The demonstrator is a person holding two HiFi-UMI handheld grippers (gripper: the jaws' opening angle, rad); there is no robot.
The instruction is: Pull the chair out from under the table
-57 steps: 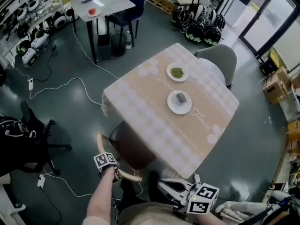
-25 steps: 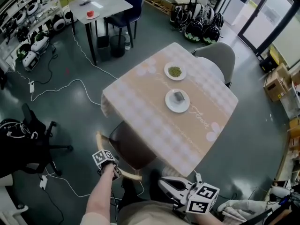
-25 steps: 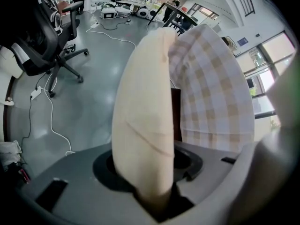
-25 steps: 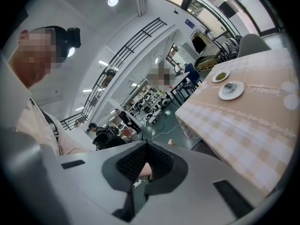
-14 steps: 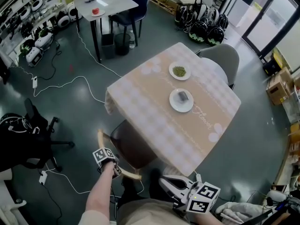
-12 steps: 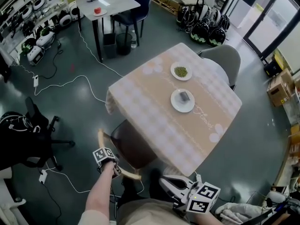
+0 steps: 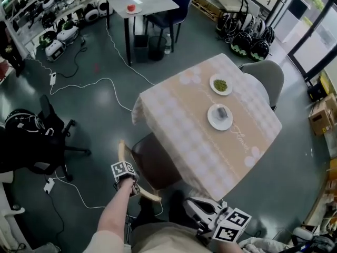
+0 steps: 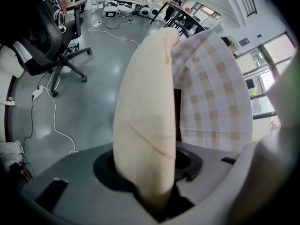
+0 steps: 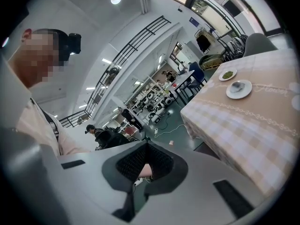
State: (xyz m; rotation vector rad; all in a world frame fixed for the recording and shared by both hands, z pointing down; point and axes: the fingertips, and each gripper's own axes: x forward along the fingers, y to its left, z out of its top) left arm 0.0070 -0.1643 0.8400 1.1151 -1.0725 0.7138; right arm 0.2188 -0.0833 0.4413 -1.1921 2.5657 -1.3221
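1. A square table (image 7: pixel 181 121) under a checked cloth stands in the middle of a workshop floor. Seen from the head view, it is turned corner-on.
2. The chair (image 7: pixel 154 165) has a dark brown seat and a curved cream backrest (image 7: pixel 123 153). It sits at the table's near-left edge, with the far part of the seat tucked under the hanging cloth and the backrest clear of it, toward the person.
3. The left forearm (image 7: pixel 113 215) is bare and reaches up from the near edge of the picture, nearly straight. It slants a little to the right, toward the backrest.
4. The left gripper (image 7: pixel 134 189) points steeply down. Its marker cube sits on the upper side, facing the head camera.
5. Its jaws are partly apart and clamped across the backrest's top rail. In the left gripper view the cream rail fills the space between them and runs away toward the cloth.
6. The right gripper (image 7: pixel 202 213) is held low at the near right, close to the person's body. It points nearly level toward the table, with its marker cube behind the jaws.
7. In the right gripper view its dark pads meet at their tips, with nothing between them.
8. Two white plates lie on the table's far right half, one behind the other, and a grey chair (image 7: pixel 267 76) stands at the far right edge.
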